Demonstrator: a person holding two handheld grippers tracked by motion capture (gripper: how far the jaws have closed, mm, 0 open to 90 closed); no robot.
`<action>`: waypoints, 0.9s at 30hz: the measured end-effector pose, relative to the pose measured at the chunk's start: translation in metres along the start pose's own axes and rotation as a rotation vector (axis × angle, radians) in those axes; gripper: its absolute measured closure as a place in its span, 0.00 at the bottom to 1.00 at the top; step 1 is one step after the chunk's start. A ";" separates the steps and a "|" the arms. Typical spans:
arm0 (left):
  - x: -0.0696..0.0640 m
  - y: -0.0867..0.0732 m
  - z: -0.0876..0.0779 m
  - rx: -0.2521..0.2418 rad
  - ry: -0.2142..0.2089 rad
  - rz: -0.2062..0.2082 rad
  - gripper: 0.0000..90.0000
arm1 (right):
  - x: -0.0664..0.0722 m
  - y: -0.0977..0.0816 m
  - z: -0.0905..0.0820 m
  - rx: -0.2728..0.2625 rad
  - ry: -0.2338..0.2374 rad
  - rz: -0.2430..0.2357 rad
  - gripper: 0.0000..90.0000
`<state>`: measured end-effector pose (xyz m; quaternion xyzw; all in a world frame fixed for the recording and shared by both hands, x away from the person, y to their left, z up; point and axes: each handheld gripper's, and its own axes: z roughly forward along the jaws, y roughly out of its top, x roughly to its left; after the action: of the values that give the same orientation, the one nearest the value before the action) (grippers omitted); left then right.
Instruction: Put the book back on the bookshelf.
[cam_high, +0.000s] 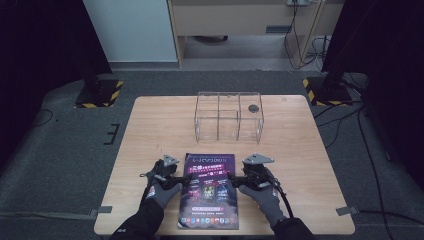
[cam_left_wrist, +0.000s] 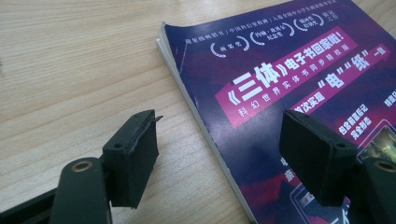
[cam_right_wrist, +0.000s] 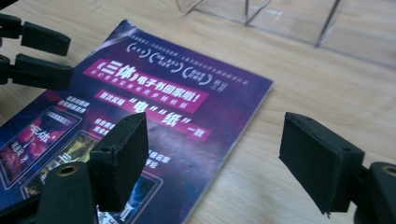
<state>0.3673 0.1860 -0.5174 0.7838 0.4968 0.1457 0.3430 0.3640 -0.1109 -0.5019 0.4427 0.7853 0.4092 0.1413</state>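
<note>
Near table edge: magazine (cam_high: 209, 190) lay flat; thin, floppy, glossy, likely slippery, so we judged its side edges the best hold. Left gripper (cam_high: 181, 181) and right gripper (cam_high: 234, 178) flanked it low, each with jaws apart astride an edge, gripping nothing. Beyond stood a clear box (cam_high: 229, 116).

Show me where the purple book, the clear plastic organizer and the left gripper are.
purple book (cam_high: 209, 192), high view, middle of its front cover.
clear plastic organizer (cam_high: 206, 120), high view, its front left wall.
left gripper (cam_left_wrist: 219, 140), left gripper view, midway between its open fingertips, over the book's edge.
</note>
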 end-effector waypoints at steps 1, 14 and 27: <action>0.000 0.000 0.000 0.000 0.000 0.000 0.30 | 0.000 0.000 0.000 0.000 0.000 0.000 0.27; -0.003 -0.001 0.005 0.008 -0.037 -0.016 0.31 | 0.011 -0.013 0.022 0.057 0.023 0.004 0.29; -0.006 0.000 0.010 0.008 -0.052 -0.026 0.31 | 0.014 -0.018 0.028 0.073 0.024 0.009 0.29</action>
<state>0.3700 0.1772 -0.5237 0.7822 0.4984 0.1187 0.3545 0.3623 -0.0898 -0.5314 0.4459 0.7994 0.3863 0.1138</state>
